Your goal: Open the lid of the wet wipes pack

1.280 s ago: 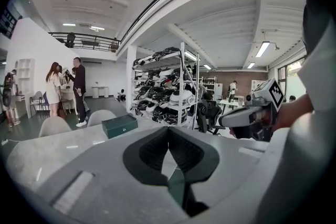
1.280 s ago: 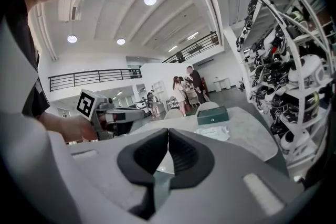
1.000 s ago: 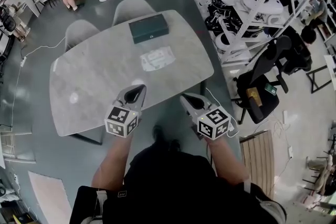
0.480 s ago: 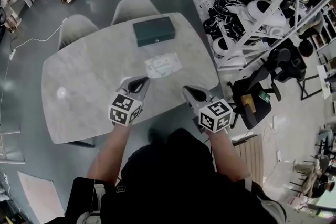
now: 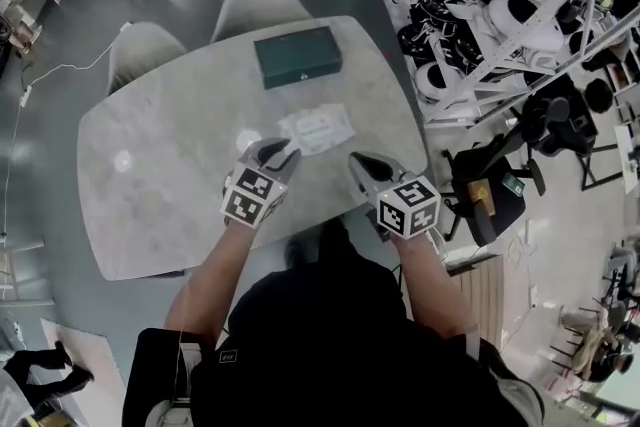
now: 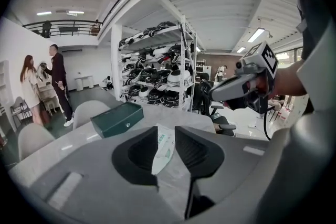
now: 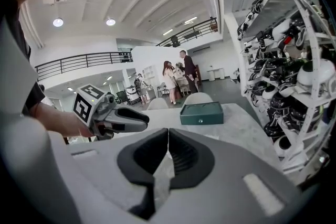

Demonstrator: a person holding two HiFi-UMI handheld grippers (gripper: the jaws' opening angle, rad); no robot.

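Two tools hovered at the table's [image 5: 170, 175] near edge, short of the wet wipes pack [image 5: 317, 128], the left gripper [image 5: 278, 151] just opening partway on nothing and the right gripper [image 5: 362, 161] closed, so reaching the lid looked next.

Box [image 5: 297, 56] is dark green, wipes pack [image 5: 318, 128] white, table [image 5: 150, 185] mottled grey.

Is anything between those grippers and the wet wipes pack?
Nothing visible does. Only bare table lies between the wet wipes pack and the left gripper, whose jaws have just been opening with nothing between them, or the right gripper. The green box sits beyond the pack.
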